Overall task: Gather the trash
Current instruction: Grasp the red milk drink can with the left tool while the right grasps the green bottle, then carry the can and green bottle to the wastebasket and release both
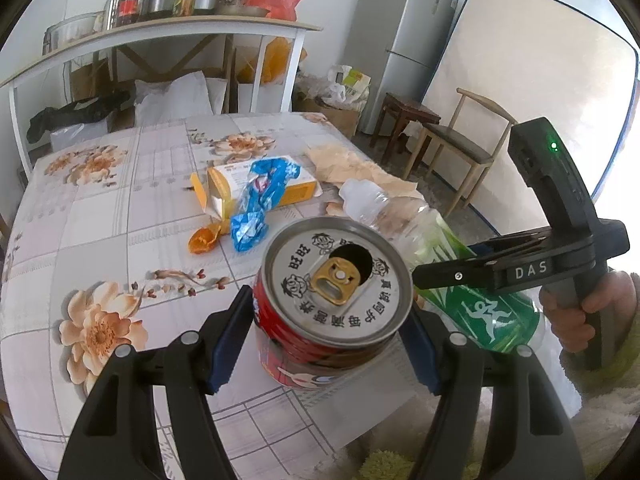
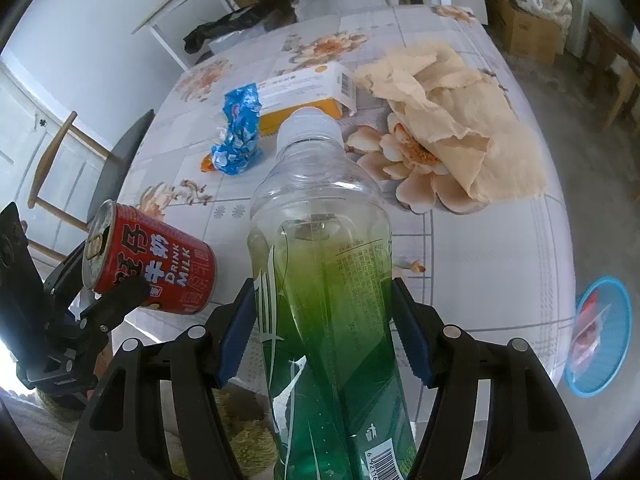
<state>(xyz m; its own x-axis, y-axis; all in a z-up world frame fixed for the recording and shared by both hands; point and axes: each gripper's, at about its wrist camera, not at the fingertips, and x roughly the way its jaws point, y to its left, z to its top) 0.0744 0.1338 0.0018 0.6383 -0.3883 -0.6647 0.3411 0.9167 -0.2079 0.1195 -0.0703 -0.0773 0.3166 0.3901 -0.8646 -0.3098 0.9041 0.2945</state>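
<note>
A red can [image 1: 332,304] is clamped between the half-spread jaws of the left gripper [image 1: 326,344], opened top up, above the near edge of the worktop [image 1: 80,240]. A green-labelled bottle [image 2: 324,280] is gripped at its waist by the right gripper [image 2: 324,332], jaws about half spread, cap pointing to 12 o'clock. On the worktop, a blue wrapper [image 2: 238,132] and yellow box [image 2: 308,92] are seen at 11 o'clock of the bottle, crumpled paper [image 2: 452,116] at 1 o'clock. A blue bin [image 2: 600,336] is seen on the floor at 3 o'clock.
</note>
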